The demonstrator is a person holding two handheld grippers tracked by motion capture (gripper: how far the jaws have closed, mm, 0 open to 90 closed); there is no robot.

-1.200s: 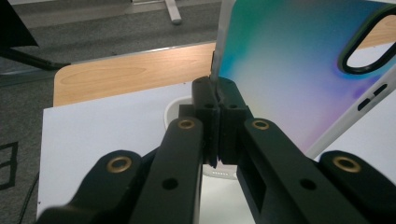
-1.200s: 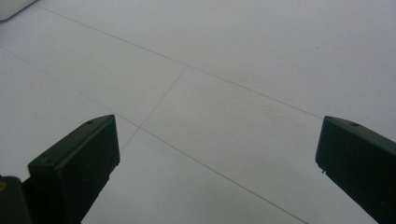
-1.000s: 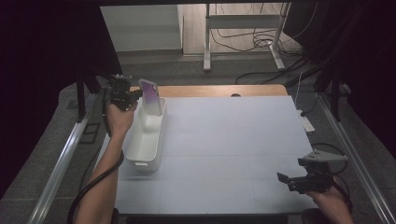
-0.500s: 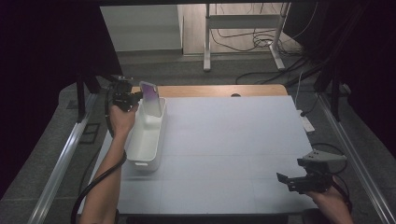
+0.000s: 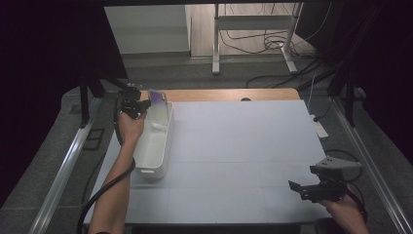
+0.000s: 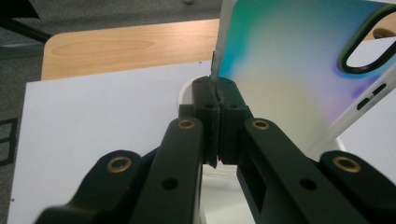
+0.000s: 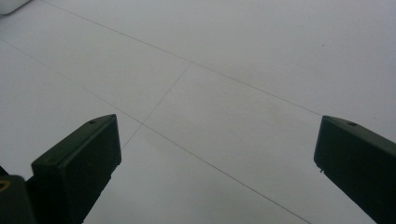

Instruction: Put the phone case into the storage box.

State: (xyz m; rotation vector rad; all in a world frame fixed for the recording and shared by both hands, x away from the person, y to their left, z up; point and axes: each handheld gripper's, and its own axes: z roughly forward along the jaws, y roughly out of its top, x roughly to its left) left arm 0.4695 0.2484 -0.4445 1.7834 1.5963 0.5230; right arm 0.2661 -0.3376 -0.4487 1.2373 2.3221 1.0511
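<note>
Left gripper (image 6: 215, 100), jaws closed on edge of iridescent phone case (image 6: 285, 70) above white bin (image 5: 152, 141): light, flexible, slippery; edge grip suits. Right gripper (image 5: 311, 187) wide open, empty.

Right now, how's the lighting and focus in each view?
High view: dim, black surroundings, white mat evenly lit. Left gripper view: bright, the close phone case slightly soft. Right gripper view: flat grey, no glare, mat seams sharp.
</note>
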